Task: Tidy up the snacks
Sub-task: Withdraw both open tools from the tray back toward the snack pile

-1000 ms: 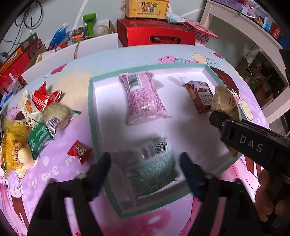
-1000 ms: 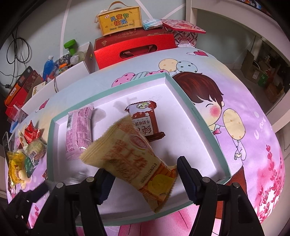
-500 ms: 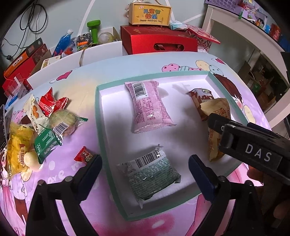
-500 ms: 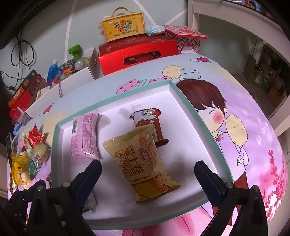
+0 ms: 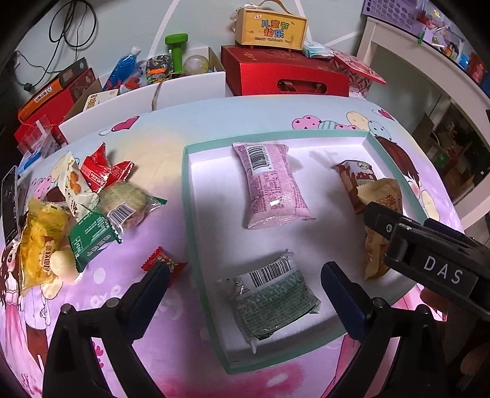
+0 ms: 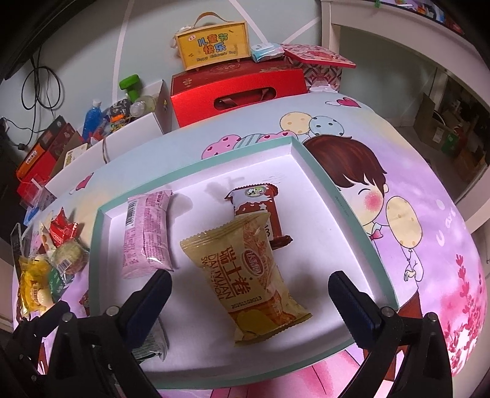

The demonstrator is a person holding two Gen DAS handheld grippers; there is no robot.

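Note:
A white tray with a teal rim (image 5: 187, 214) (image 6: 343, 208) holds several snack packs. In the left wrist view a green pack (image 5: 272, 300) lies flat near the front, under my open left gripper (image 5: 242, 283). A pink pack (image 5: 271, 183) (image 6: 147, 235) and a brown pack (image 5: 352, 180) (image 6: 260, 211) lie farther back. In the right wrist view a yellow pack (image 6: 248, 275) lies flat, overlapping the brown one, below my open right gripper (image 6: 251, 294). Loose snacks (image 5: 76, 214) are piled on the cloth left of the tray, with a small red candy (image 5: 163, 264) nearer.
The table wears a pink and blue cartoon cloth (image 6: 398, 183). Behind it stand a red gift box (image 5: 284, 76), a yellow carry box (image 5: 271, 26), white open boxes (image 5: 137, 98) with bottles and toys, and red cartons (image 5: 46, 101). A white shelf (image 5: 428, 61) is at right.
Both grippers opened and drew back. The green pack dropped from the left gripper into the tray front; the yellow pack left the right gripper and now lies flat in the tray.

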